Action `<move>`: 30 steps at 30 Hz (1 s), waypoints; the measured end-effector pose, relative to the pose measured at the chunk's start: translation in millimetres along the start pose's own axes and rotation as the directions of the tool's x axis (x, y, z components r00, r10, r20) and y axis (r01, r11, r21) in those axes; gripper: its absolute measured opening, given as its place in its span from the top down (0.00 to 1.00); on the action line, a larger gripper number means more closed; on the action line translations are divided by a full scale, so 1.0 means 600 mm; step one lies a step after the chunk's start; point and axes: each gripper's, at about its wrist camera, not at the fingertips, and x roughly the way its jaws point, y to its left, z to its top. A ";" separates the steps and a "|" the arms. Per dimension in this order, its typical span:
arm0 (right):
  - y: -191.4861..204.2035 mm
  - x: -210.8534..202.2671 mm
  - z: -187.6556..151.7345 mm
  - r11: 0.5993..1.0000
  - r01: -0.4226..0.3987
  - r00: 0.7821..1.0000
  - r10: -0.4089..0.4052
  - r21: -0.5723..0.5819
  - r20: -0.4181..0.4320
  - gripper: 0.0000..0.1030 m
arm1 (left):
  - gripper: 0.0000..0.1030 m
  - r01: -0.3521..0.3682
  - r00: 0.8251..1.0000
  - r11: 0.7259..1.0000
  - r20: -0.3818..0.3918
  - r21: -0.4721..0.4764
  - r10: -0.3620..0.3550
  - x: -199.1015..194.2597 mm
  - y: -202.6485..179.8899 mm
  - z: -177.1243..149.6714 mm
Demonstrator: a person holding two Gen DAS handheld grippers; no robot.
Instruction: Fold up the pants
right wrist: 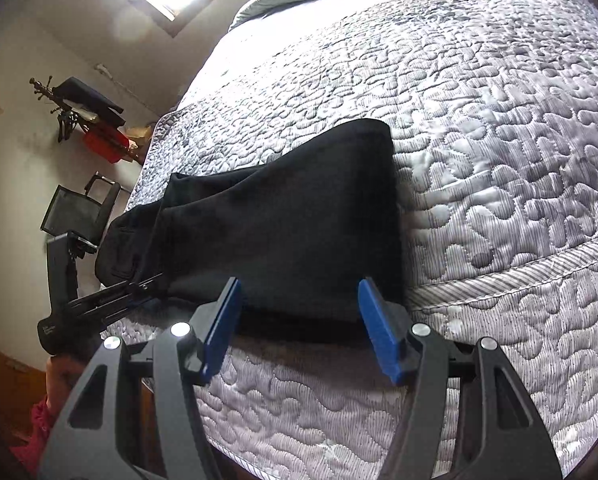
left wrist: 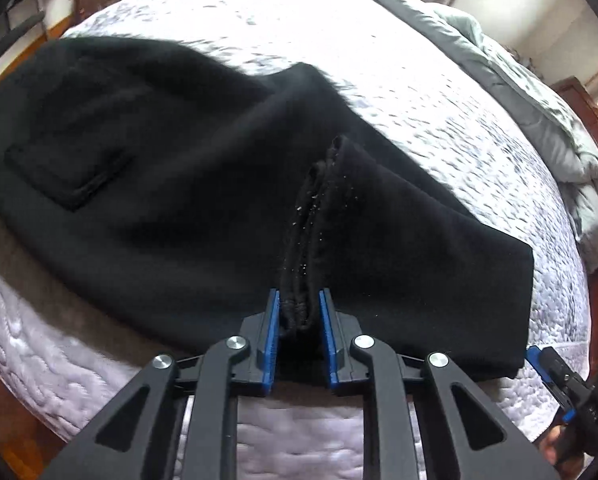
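**Left wrist: hems pinched, fold under way**

Left wrist view: your left gripper (left wrist: 299, 312) is clenching the hems (left wrist: 299, 312) of the black pants (left wrist: 159, 184), which are lying doubled on the quilt (left wrist: 439, 128) at the bed's near edge. Your right gripper (right wrist: 299, 320) is hovering with jaws apart at the other corner, gripping nothing. You are likely needing to grip there before lifting both ends. The duvet (left wrist: 539, 92) is lying well apart, blocking nothing.
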 end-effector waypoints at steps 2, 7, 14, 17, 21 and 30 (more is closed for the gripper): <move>-0.007 0.016 0.001 1.000 0.013 1.000 -0.013 0.000 -0.023 0.41 | 0.81 0.037 0.999 0.999 -0.013 -0.012 -0.037 0.009 0.013 0.001; -0.002 0.031 0.015 0.998 0.054 0.996 -0.056 -0.028 -0.066 0.42 | 0.78 0.068 0.998 0.998 -0.013 0.000 -0.068 -0.015 0.007 0.008; 0.049 0.007 0.096 0.988 0.070 0.996 -0.076 -0.141 -0.036 0.41 | 0.75 0.081 0.994 0.994 0.063 0.079 -0.086 -0.052 -0.056 0.046; 0.054 0.052 0.130 0.979 0.123 0.987 -0.138 -0.161 -0.087 0.42 | 0.75 0.049 0.996 0.994 0.069 0.094 -0.056 -0.048 -0.077 0.064; 0.030 0.094 0.154 0.984 0.138 0.979 -0.152 -0.112 -0.136 0.42 | 0.71 0.074 0.986 0.995 0.145 0.070 -0.083 -0.085 -0.066 0.077; 0.009 0.127 0.144 0.989 0.131 0.980 -0.140 -0.070 -0.144 0.40 | 0.65 0.015 1.000 0.981 -0.025 0.194 -0.010 0.031 -0.121 0.080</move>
